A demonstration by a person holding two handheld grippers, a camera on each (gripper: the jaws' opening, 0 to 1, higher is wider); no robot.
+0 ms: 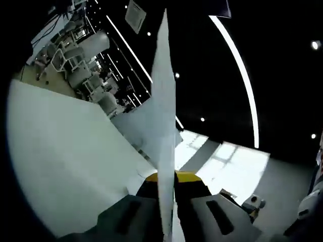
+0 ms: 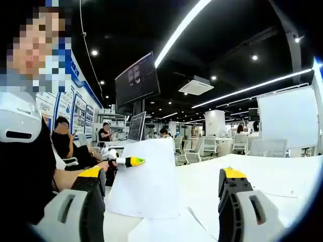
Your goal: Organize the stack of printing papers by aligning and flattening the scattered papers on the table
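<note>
Left gripper view shows the left gripper [image 1: 166, 187] clamped on the upright sheets of paper [image 1: 164, 126], so, with the right gripper [image 2: 161, 184] gaping just short of that stack, tap its lower edge square on the table [image 2: 262, 176].

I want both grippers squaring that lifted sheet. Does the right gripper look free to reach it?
Probably yes: the right gripper is open, and the lifted sheet, held by the left gripper, stands directly ahead with nothing between.
</note>
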